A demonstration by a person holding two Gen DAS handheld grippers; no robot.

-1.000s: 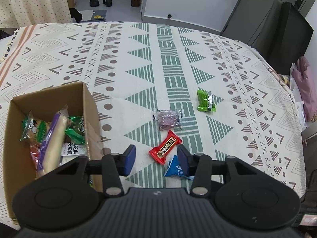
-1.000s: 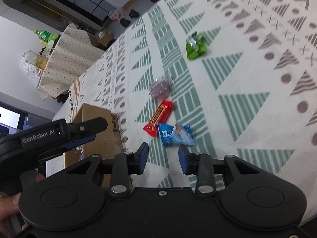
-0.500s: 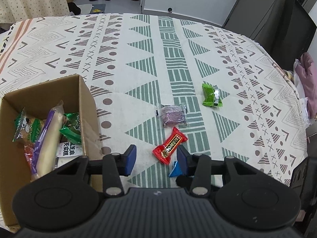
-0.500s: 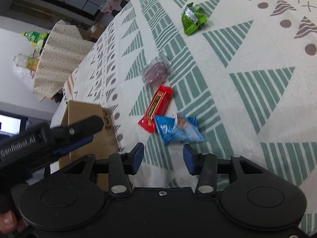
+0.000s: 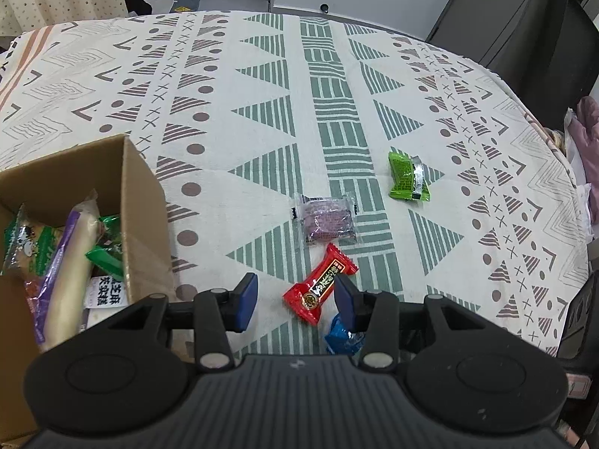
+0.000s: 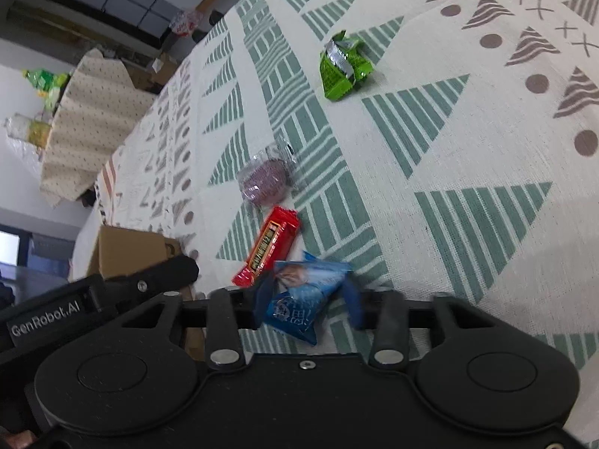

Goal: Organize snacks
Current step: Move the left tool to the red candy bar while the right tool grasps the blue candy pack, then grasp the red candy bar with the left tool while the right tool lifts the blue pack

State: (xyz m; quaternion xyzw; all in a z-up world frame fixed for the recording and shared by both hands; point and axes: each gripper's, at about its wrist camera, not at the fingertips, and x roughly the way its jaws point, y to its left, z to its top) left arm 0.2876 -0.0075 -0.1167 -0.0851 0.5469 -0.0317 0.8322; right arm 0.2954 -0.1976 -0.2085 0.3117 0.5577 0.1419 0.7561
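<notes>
right wrist view had the blue snack packet sitting between your right gripper fingers, on the near part of the patterned tablecloth. the blue pads were blurred on either side of it, so i cannot tell whether they had pinched it or were only straddling it. the packet looked light, soft and puffy, a crinkly film pillow that would likely give under pressure and slide if caught by a sealed end; my guess was that the fat middle was the place to take it, with gentle squeeze so the contents were not crushed.

just to its left lay the red candy bar, touching or nearly touching the blue one, so a sloppy lift could drag it along. farther off sat the purple snack in clear wrap, and well beyond, the green packet.

in the left wrist view your left gripper hung with fingers apart and nothing between them, the red bar just beyond its right finger. the cardboard box stood at the left, already holding several snacks, which i judged was where the blue packet belonged.
</notes>
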